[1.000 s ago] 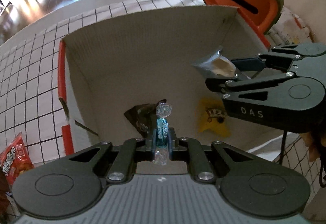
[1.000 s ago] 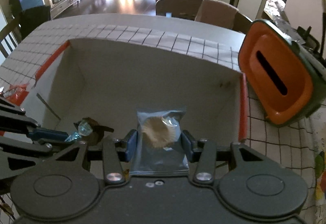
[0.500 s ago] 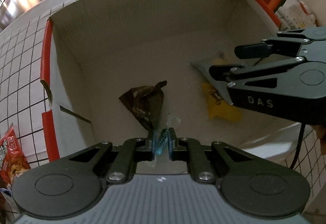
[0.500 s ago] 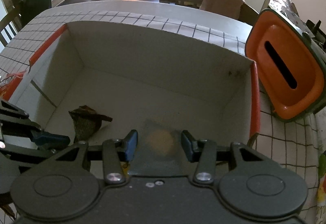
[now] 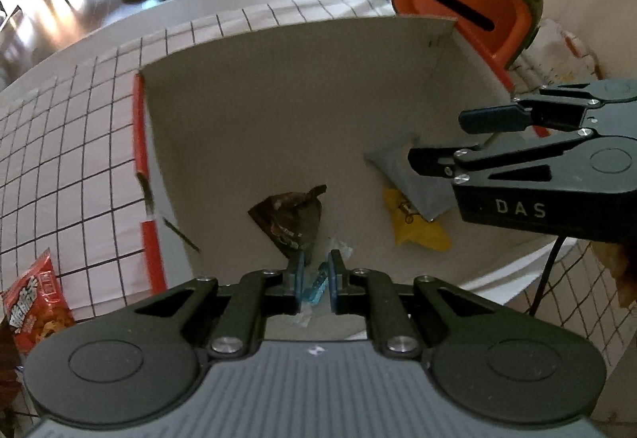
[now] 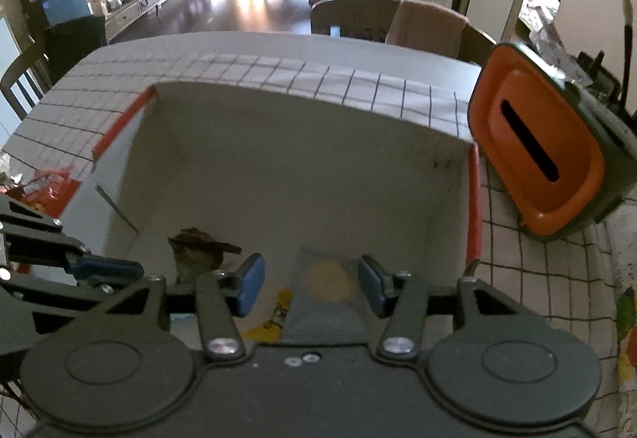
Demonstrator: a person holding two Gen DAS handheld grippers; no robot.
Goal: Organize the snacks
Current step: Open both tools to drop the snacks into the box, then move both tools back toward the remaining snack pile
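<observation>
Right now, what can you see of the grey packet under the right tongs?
The grey packet is a flat, matte pouch with a round tan snack showing through a clear window. It lies on the floor of the box, partly overlapping a yellow packet. The right tongs are opening above it, pads clear of it.

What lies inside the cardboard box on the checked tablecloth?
Inside the cardboard box: a brown wrapper, a yellow packet partly under a grey pouch, and a blue candy. The hand-held grippers hide the nearest floor.
</observation>
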